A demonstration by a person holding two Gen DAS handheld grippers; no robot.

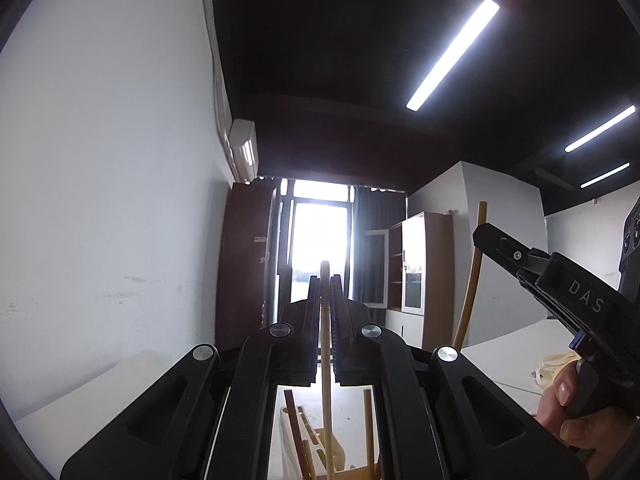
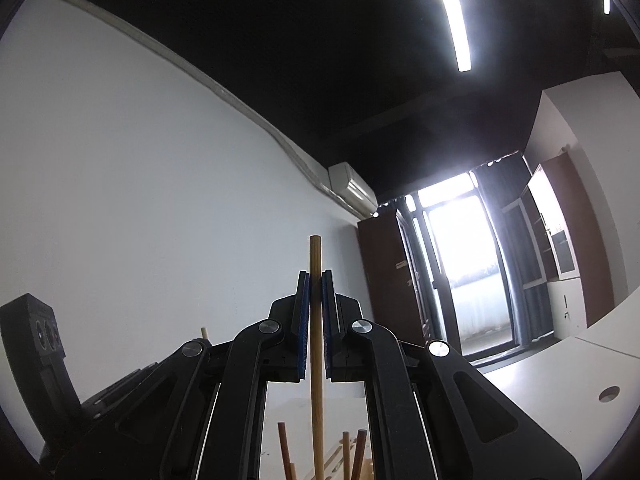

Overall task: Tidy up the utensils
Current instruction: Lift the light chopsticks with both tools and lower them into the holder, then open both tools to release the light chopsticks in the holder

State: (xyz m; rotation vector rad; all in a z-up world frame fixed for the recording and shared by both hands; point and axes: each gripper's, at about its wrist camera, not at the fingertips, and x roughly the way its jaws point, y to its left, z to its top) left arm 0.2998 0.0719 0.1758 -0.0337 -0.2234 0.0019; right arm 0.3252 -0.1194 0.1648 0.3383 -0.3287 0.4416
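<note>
Utensils: we clamp a pale stick point(image 1: 326, 320) in our left gripper point(image 1: 325, 280), a brown stick point(image 2: 316, 320) in our right gripper point(image 2: 316, 276), both toward twelve o'clock.

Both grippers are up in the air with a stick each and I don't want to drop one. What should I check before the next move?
1. Left gripper shut on the pale utensil handle: ok.
2. Right gripper shut on the brown wooden handle: ok.
3. Both handles upright between the fingers: ok.
4. Grippers apart from each other: ok.
5. Utensil heads free of the holder below: cannot tell.
6. Free slot for each: cannot tell.
</note>
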